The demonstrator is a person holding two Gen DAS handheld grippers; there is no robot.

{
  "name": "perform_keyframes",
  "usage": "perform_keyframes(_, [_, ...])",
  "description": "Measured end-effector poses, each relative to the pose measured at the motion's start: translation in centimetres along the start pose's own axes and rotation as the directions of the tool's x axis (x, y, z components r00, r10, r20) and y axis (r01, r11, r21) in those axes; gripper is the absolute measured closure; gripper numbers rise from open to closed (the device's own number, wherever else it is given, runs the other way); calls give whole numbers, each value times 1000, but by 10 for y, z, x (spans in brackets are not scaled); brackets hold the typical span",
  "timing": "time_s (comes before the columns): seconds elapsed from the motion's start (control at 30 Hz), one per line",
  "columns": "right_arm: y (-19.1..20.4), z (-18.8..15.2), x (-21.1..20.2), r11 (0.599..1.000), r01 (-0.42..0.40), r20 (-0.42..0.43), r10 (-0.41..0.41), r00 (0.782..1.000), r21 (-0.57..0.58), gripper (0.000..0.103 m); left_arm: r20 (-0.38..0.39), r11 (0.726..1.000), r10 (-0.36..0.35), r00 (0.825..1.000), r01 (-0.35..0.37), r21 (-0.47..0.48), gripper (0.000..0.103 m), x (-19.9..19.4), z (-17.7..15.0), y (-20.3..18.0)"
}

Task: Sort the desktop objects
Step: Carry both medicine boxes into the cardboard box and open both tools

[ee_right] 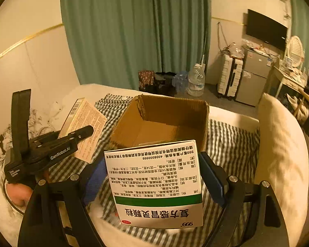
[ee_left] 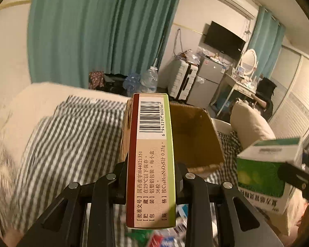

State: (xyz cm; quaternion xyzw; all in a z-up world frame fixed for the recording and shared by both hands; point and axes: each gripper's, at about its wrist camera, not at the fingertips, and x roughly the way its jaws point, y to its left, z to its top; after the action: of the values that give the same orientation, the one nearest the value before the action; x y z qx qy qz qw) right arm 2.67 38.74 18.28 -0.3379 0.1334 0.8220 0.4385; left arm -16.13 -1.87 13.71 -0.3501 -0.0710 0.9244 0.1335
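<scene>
My left gripper [ee_left: 151, 177] is shut on a narrow beige and red medicine box [ee_left: 152, 156], barcode side up, held above the striped bed in front of the open cardboard box [ee_left: 193, 135]. It also shows in the right wrist view [ee_right: 84, 127]. My right gripper [ee_right: 154, 177] is shut on a white and green 999 medicine box [ee_right: 156, 183], held just before the cardboard box [ee_right: 164, 121]. That box appears at the right of the left wrist view [ee_left: 265, 170]. The cardboard box looks nearly empty inside.
A grey striped blanket [ee_right: 232, 144] covers the bed. A cream pillow [ee_right: 278, 148] lies to the right. Several small packages [ee_left: 164, 238] lie blurred below the left gripper. Beyond the bed stand water bottles [ee_right: 195, 80], a white suitcase [ee_right: 229, 78] and a small fridge [ee_right: 253, 78].
</scene>
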Motion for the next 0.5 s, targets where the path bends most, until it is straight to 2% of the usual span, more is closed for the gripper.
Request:
perform_keyframes(0.17, [-15,32,57,999,-37,15,37,999,-41,18,36,992,-43,998,38,120,74,43,29,-13])
perform_keyframes(0.27, [-31,38,91,997,-57,4,57,998,-43,18,35,989,-84,996,79,124,74,74,39,-12])
perform_keyframes(0.33, [-39,40,114,997,-55,6,55,998,-48,18,28,989,-96,995,92,119,74,94,38,-9])
perform_keyframes(0.5, [-57,35,166,996,-85,-32,85,996,-10,18,-31,982,-73,997,78,171,74,133,20,-6])
